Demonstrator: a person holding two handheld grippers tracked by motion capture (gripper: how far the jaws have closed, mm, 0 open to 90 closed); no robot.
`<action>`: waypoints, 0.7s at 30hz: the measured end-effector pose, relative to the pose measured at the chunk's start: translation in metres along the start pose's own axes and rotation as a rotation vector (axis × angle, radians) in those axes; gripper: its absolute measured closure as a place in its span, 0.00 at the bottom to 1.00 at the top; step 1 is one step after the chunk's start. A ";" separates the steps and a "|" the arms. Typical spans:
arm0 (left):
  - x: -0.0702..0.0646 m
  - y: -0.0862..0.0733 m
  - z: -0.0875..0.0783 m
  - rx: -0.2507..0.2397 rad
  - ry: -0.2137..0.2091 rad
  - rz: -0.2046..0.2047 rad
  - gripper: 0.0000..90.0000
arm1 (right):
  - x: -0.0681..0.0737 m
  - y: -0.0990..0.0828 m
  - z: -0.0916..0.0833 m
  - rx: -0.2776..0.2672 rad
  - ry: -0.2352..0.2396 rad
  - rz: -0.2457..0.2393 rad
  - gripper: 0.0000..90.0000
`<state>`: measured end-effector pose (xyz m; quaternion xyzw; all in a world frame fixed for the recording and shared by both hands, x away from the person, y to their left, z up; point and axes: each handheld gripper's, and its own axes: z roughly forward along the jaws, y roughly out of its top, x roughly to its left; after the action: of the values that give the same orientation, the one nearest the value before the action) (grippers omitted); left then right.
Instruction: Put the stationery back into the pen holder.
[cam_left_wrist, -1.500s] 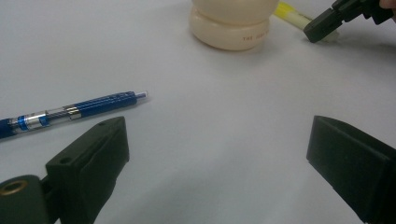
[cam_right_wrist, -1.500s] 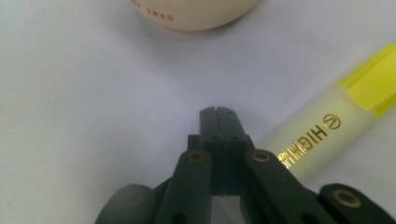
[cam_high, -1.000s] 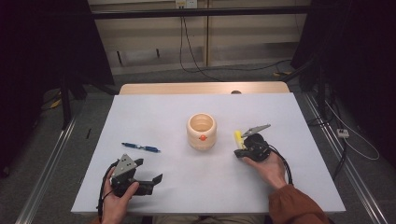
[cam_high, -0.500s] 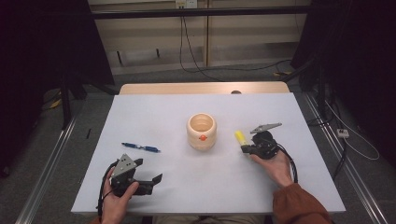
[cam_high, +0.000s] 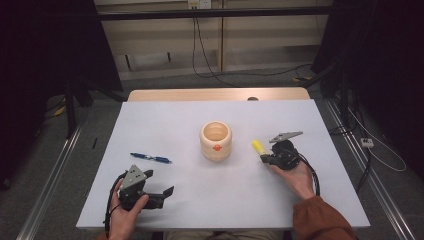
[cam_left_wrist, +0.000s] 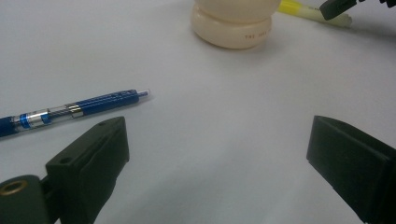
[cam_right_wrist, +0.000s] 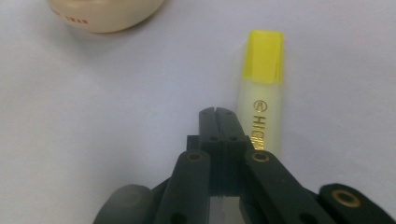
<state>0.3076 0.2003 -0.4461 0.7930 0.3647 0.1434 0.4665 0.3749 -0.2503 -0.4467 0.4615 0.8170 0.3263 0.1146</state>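
Observation:
A cream wooden cup (cam_high: 216, 141) with an orange dot stands mid-table. Left of it lies a blue pen (cam_high: 150, 158). Right of it lies a yellow highlighter (cam_high: 258, 147). My right gripper (cam_high: 265, 158) rests at the highlighter's near end. In the right gripper view its jaws (cam_right_wrist: 217, 112) are shut together with nothing between them, and the highlighter (cam_right_wrist: 261, 93) lies just beside them on the table. My left gripper (cam_high: 167, 196) sits at the front left, open. In the left gripper view it (cam_left_wrist: 217, 135) holds nothing, with the pen (cam_left_wrist: 70, 112) ahead to its left and the cup (cam_left_wrist: 233, 23) farther off.
The white table (cam_high: 165, 125) ends at a wooden strip at the back. Cables run over the floor behind and to the right. A metal rail runs along the floor on the left. Bare tabletop lies between the two grippers.
My right gripper has shifted a little to the right, away from the cup. The highlighter stays in about the same spot. The left gripper has not moved.

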 end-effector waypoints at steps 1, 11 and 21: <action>0.000 0.000 0.000 0.000 -0.001 -0.001 0.06 | 0.000 0.000 0.000 -0.007 0.015 0.002 1.00; 0.001 0.000 -0.001 0.004 0.009 0.001 0.06 | 0.011 0.008 -0.013 -0.115 0.064 -0.080 0.68; 0.002 0.000 -0.001 0.005 0.009 -0.005 0.06 | 0.014 0.020 -0.009 -0.030 0.067 -0.059 0.23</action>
<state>0.3085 0.2021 -0.4460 0.7926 0.3689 0.1448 0.4634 0.3765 -0.2350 -0.4255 0.4242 0.8287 0.3502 0.1035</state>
